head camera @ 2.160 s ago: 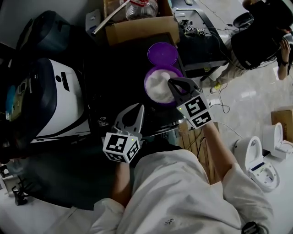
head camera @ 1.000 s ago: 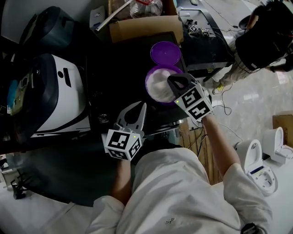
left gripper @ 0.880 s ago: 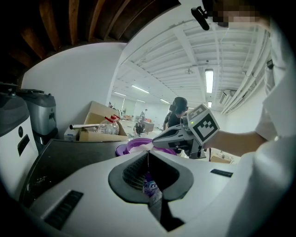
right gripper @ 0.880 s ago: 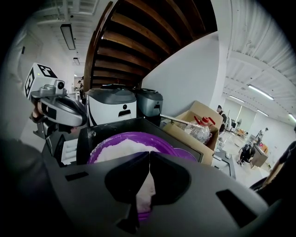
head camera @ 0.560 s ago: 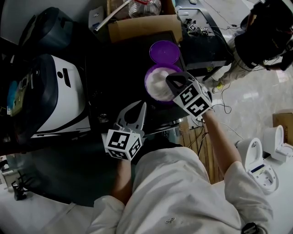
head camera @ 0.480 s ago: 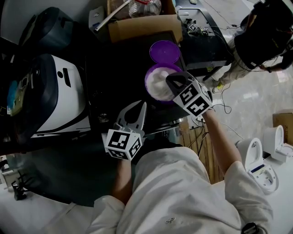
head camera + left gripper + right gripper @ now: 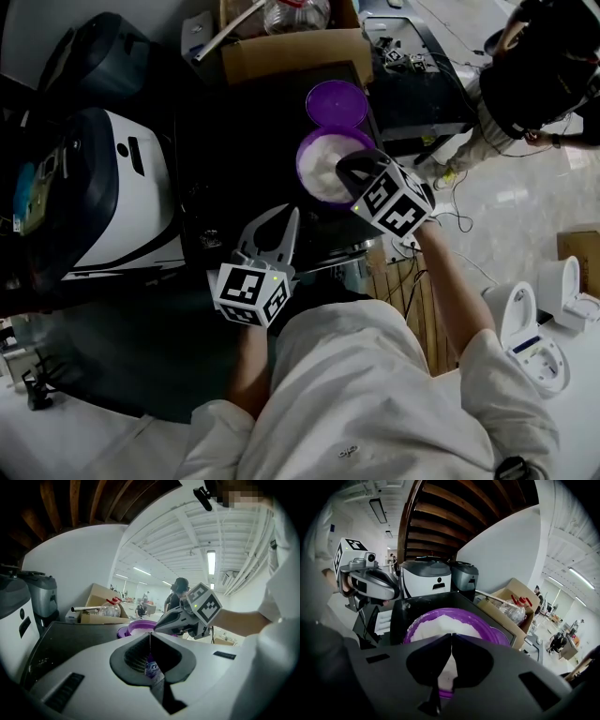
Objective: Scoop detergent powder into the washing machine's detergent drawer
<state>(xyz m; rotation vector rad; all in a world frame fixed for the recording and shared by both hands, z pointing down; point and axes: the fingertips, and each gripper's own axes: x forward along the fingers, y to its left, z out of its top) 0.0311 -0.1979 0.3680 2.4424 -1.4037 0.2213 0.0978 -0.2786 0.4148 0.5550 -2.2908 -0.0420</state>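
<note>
A purple tub of white detergent powder (image 7: 323, 161) stands open on the black table (image 7: 244, 131), its purple lid (image 7: 336, 103) lying just behind it. My right gripper (image 7: 342, 169) hovers over the tub's near right rim, jaws shut with nothing seen between them. The right gripper view has the powder (image 7: 440, 623) right under its tips (image 7: 451, 635). My left gripper (image 7: 292, 216) hangs shut over the table's front, left of the tub. From the left gripper view (image 7: 150, 633) the tub (image 7: 140, 627) sits ahead. A white and dark machine (image 7: 117, 192) stands at the left.
A cardboard box (image 7: 286, 52) with a plastic bottle (image 7: 298, 14) sits behind the table. A grey appliance (image 7: 89, 56) stands at the back left. A person in dark clothes (image 7: 534, 80) is at the upper right. White devices (image 7: 534, 328) lie on the floor at the right.
My right gripper has crept left and a little farther over the powder tub. The left gripper has stayed about where it was, and both remain shut.
</note>
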